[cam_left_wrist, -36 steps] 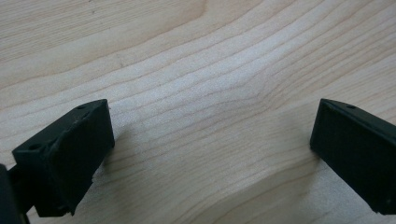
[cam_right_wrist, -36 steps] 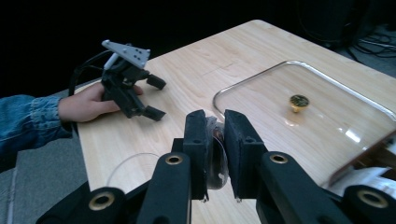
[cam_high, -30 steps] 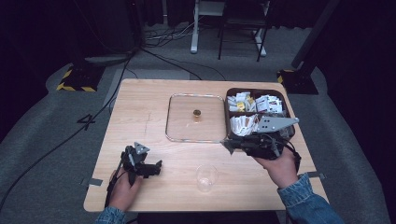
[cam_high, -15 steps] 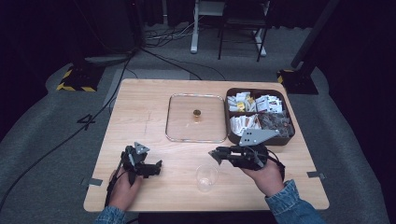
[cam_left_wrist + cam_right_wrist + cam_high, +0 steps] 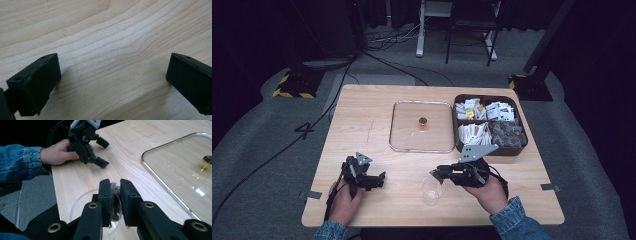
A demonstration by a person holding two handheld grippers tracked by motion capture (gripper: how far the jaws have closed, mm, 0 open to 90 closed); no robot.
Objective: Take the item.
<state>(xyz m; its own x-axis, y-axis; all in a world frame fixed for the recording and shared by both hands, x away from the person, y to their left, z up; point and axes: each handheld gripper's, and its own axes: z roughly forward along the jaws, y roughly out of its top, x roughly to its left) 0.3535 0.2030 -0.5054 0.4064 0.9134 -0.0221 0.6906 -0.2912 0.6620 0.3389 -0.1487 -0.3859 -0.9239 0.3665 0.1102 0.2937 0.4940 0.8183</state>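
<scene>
Left to right on the wooden table (image 5: 362, 120). The left gripper (image 5: 371, 179) rests low on the near left part of the table, jaws spread wide with nothing but bare wood between them in the left gripper view; it looks idle. The right gripper view shows it too, farther off, jaws apart.

Next, near the front edge, a clear glass bowl (image 5: 432, 189) sits on the table, apparently empty. The right gripper (image 5: 115, 195) has its jaws clenched on the bowl's rim, one jaw inside the wall and one outside. In the high view the right gripper (image 5: 438, 174) sits just at the bowl's right side, held by the person's right hand (image 5: 489, 192).

Behind it, mid-table, lies a clear glass lid (image 5: 402, 125), flat, with a small brass knob (image 5: 423, 121) at its centre. It is off the box and just beside the box's left wall.

Far right: a dark compartment box (image 5: 515, 150), open. Its back compartments hold small white and yellow packets (image 5: 484, 111), a front left one holds pale sachets (image 5: 474, 132), the front right one something dark and crinkly, too blurred to name.

Judged progress: early to middle. The lid is already off and the bowl is gripped, well short of the box. Nothing is in the bowl yet. What is likely left: placing the bowl, filling it from the box, possibly relidding.
</scene>
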